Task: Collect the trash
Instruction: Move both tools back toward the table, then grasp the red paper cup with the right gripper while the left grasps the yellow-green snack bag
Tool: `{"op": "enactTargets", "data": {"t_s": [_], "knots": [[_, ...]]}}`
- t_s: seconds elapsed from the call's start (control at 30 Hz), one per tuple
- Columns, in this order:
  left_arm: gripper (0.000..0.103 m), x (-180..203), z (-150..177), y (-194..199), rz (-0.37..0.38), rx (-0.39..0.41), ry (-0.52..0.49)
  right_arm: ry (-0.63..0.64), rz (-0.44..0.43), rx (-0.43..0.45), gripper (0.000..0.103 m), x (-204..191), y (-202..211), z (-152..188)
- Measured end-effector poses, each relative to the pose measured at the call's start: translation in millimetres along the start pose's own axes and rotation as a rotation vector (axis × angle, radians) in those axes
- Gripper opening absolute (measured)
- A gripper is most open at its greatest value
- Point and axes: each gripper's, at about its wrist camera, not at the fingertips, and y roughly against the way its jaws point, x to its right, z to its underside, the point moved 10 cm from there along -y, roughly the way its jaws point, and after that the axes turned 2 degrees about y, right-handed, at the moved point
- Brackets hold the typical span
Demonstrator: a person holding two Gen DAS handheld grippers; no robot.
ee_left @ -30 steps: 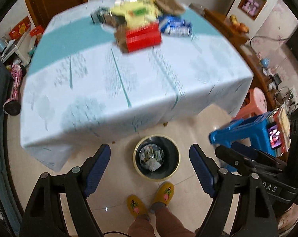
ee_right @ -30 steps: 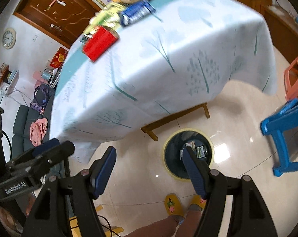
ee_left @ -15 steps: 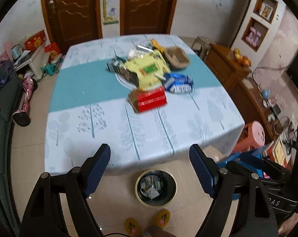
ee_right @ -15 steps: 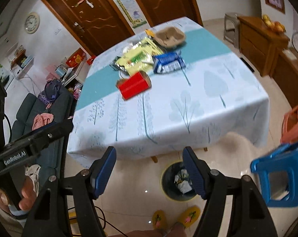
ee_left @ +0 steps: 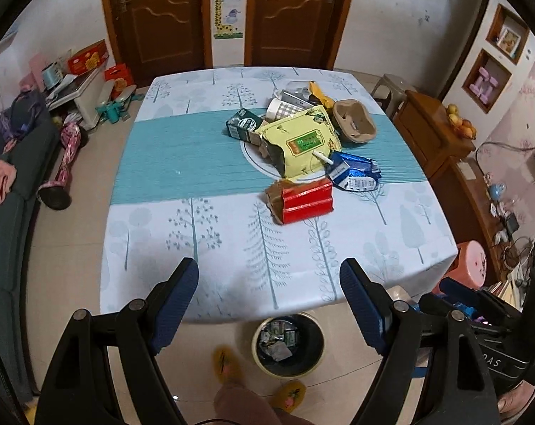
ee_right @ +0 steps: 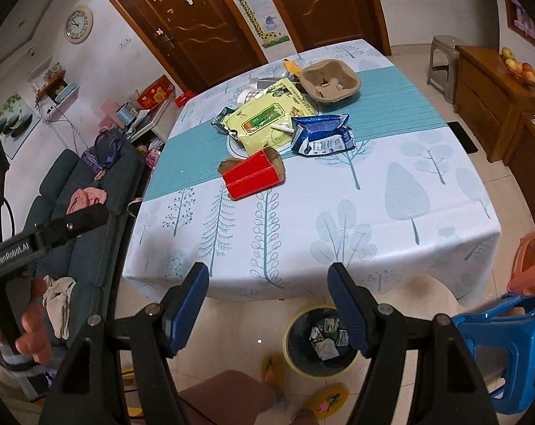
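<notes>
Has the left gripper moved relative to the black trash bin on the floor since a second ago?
Yes. The left gripper has risen and tilted up: the black trash bin, earlier between its fingers, now sits low, and the whole tablecloth-covered table shows.

Two brown wooden doors (ee_left: 154,17) stand in the white wall at twelve o'clock, a giraffe height chart (ee_left: 226,0) between them. A round clock (ee_right: 78,24) hangs at ten o'clock in the right wrist view. A dark sofa (ee_right: 86,194) runs along nine o'clock, clothes strewn on it. At two o'clock a wooden cabinet (ee_right: 494,95) carries a bowl of fruit (ee_right: 520,67). The floor (ee_left: 69,219) is pale glossy tile. A blue plastic stool (ee_right: 508,340) and a pink one (ee_left: 474,258) sit at four o'clock.
</notes>
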Motion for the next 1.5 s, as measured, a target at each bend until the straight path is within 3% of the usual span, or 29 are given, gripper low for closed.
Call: {"op": "enactTargets", "data": {"t_s": [0.27, 0.47, 0.77, 0.97, 1.17, 1.5], "knots": [[0.081, 0, -61, -41, 0.024, -0.036, -0.12, -0.074, 0.053, 0.019, 0.07, 17, -20, -28], [0.081, 3, -119, -92, 0.081, -0.089, -0.235, -0.198, 0.093, 0.035, 0.07, 28, -44, -58], [0.081, 26, -167, -175, 0.189, -0.201, -0.427, -0.364, 0.137, 0.04, 0.07, 31, -86, -85], [0.081, 43, -173, -217, 0.246, -0.27, -0.501, -0.452, 0.147, 0.003, 0.07, 31, -112, -78], [0.08, 54, -159, -244, 0.279, -0.339, -0.571, -0.492, 0.152, -0.013, 0.07, 29, -127, -75], [0.063, 66, -137, -263, 0.317, -0.417, -0.624, -0.588, 0.077, -0.005, 0.07, 17, -143, -77]]}}
